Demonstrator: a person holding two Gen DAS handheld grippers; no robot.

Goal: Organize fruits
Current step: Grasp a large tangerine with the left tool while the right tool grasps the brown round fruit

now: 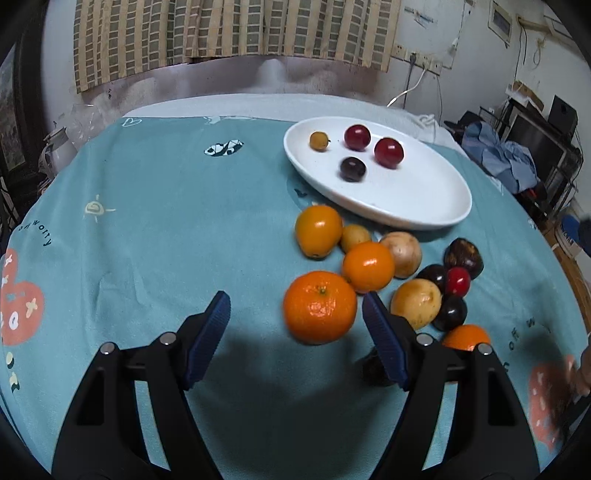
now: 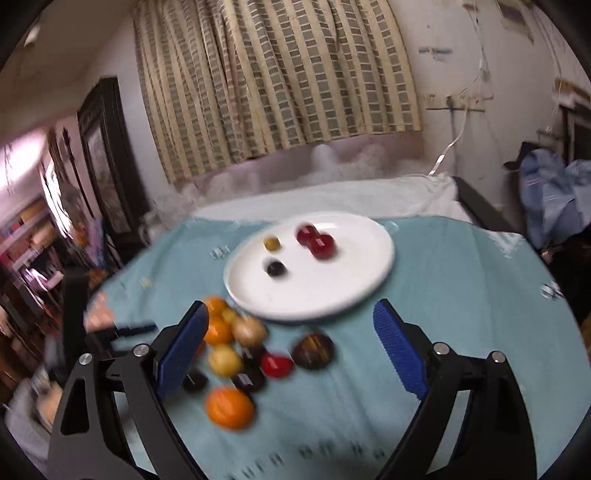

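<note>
A white plate (image 1: 424, 188) (image 2: 332, 291) lies at the far right of the teal tablecloth (image 1: 166, 206). It holds two red fruits (image 1: 388, 152), one dark plum (image 1: 352, 169) and a small yellow fruit (image 1: 318, 141). In front of the plate is a loose pile of oranges, yellow fruits and dark plums (image 1: 369, 266) (image 2: 240, 354). My left gripper (image 1: 295, 297) is open. A large orange (image 1: 319, 306) sits between its fingertips, close to the right pad, with neither pad pressing on it. My right gripper (image 2: 291, 306) is open and empty above the pile; that view is blurred.
A white kettle (image 1: 55, 147) stands off the table's far left edge. A striped curtain (image 1: 236, 33) hangs behind the table. Blue cloth and dark equipment (image 1: 517, 158) crowd the right side. The left half of the cloth carries only printed patterns.
</note>
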